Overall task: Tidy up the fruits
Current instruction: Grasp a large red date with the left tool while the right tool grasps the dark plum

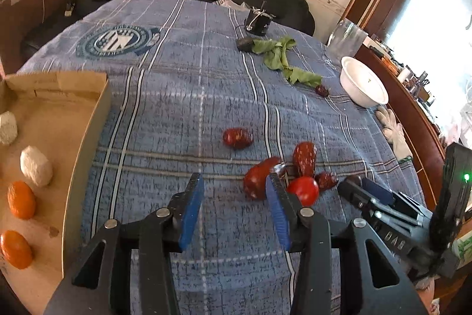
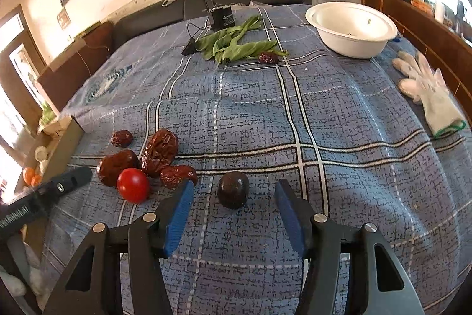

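My left gripper (image 1: 235, 177) stands open over the blue checked cloth with nothing between its pads. Just to its right lies a cluster: wrinkled red dates (image 1: 305, 158), one date (image 1: 258, 177) partly behind my right finger, and a cherry tomato (image 1: 303, 189). Another date (image 1: 237, 138) lies alone ahead. My right gripper (image 2: 235, 184) is open around a dark round fruit (image 2: 233, 192) on the cloth, and the pads do not touch it. The tomato (image 2: 132, 185) and dates (image 2: 160, 152) sit to its left.
A cardboard box (image 1: 97, 120) at the left holds orange fruits (image 1: 21, 200) and white lumps (image 1: 36, 166). A white bowl (image 2: 348, 46), green leaves (image 2: 233, 46) with a date (image 2: 268, 57) beside them, a white glove (image 2: 427, 90) and a black device (image 2: 222, 16) lie farther off.
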`<state>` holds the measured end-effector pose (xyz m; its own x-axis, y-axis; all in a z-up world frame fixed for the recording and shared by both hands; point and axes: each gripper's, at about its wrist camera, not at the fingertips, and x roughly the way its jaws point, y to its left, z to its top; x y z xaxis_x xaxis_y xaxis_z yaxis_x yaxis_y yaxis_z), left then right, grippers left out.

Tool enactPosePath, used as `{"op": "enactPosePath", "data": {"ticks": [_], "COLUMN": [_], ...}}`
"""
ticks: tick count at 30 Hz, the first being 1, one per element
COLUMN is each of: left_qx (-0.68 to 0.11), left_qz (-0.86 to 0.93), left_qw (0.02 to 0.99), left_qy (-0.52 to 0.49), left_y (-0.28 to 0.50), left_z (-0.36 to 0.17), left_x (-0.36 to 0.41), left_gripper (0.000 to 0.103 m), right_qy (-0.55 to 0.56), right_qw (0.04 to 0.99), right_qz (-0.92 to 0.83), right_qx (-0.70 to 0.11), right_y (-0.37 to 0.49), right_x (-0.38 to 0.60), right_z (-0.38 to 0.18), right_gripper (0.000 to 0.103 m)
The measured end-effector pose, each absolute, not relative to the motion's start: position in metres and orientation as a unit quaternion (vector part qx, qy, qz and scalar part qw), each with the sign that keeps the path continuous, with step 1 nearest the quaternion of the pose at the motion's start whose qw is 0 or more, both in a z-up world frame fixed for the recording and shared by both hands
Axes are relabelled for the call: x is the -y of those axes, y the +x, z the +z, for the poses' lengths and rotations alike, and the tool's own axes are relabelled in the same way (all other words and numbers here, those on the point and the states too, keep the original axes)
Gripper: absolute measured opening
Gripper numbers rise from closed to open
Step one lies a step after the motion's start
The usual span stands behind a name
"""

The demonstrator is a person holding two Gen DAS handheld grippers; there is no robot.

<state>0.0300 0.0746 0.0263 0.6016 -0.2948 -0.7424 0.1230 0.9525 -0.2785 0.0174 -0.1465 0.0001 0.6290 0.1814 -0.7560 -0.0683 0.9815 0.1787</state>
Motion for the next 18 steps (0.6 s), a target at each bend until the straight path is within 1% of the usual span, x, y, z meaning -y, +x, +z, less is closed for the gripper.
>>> {"op": "enactPosePath", "data": {"ticks": [1, 2, 3, 5, 7, 9, 17, 18], "left_qx": [-0.428, -0.428, -0.43, -0.431, -0.436, -0.439, -0.433, -0.433], "left_qz": [-0.119, -0.121, -0.126, -0.14, -0.147, -0.16, -0.179, -0.181], "left_qw": [0.891, 0.892, 0.892, 0.889, 0.886, 0.883, 0.883, 0.883], "left_qy": [-0.09, -0.077, -0.067, -0.061, -0.055, -0.045, -0.032, -0.029], "left_y": [0.032, 0.034, 0.037, 0.042, 0.047, 0.047, 0.044, 0.043], "left_z": [0.026, 0.025, 0.023, 0.019, 0.013, 0.01, 0.006, 0.006], "left_x": [-0.071, -0.065, -0.06, -0.053, -0.049, -0.043, -0.03, -0.028], "left_gripper": [0.046, 0.047, 0.047, 0.047, 0.047, 0.034, 0.034, 0.032], "right_qy": [0.063, 0.06, 0.059, 0.062, 0.064, 0.065, 0.075, 0.074], "right_qw": [0.9, 0.9, 0.9, 0.9, 0.899, 0.899, 0.898, 0.899], "right_qz": [0.071, 0.073, 0.074, 0.076, 0.082, 0.085, 0.09, 0.091], "right_qx": [-0.425, -0.425, -0.425, -0.425, -0.425, -0.425, -0.423, -0.423], "right_y": [0.017, 0.016, 0.016, 0.015, 0.013, 0.012, 0.01, 0.01], "right_x": [0.145, 0.145, 0.145, 0.146, 0.147, 0.146, 0.147, 0.147], "right_z": [0.0, 0.0, 0.0, 0.0, 0.0, 0.001, 0.0, 0.001], "right_gripper": [0.057, 0.049, 0.045, 0.033, 0.032, 0.032, 0.032, 0.032]}}
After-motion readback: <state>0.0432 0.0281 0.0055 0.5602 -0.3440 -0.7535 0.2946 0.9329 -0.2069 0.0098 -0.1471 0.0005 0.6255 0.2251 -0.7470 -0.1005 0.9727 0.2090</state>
